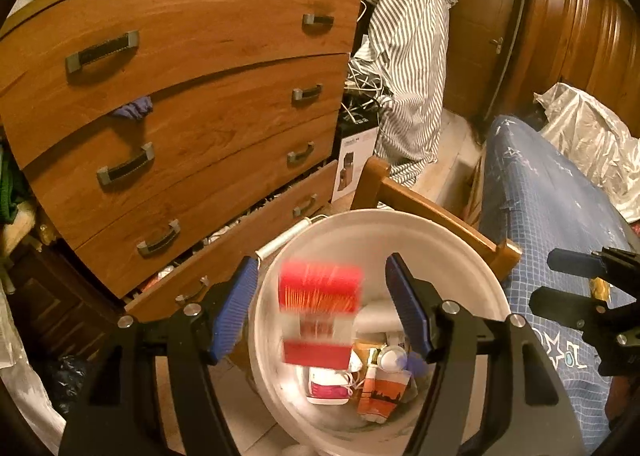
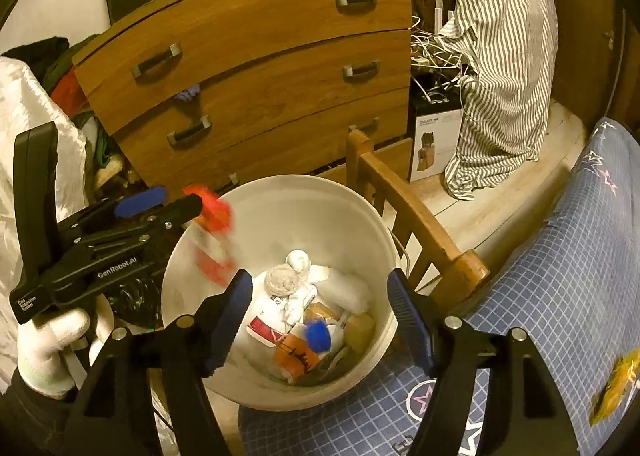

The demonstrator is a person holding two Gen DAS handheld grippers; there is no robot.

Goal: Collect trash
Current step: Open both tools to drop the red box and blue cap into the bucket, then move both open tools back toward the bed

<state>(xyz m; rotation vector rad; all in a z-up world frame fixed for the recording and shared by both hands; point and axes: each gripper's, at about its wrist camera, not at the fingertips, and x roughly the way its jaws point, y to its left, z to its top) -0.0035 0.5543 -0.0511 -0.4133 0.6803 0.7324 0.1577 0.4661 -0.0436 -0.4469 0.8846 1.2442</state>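
left gripper [image 1: 322,308] jaws wide, nothing held; red-and-white packet [image 1: 320,314] blurred between the fingers, above the white bucket [image 1: 460,252], likely dropping in. keep the gripper over the opening till it lands. right gripper [image 2: 320,314] also spread, empty, over the bucket. packet looks light, flat, red bands, print unreadable.

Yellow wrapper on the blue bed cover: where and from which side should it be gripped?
Probably from straight above with the right claw, pinching across the narrow middle of the yellow wrapper. It lies flat and elongated on the bed cover, leaving no apparent raised edge for a sideways approach. Finer detail is blurred.
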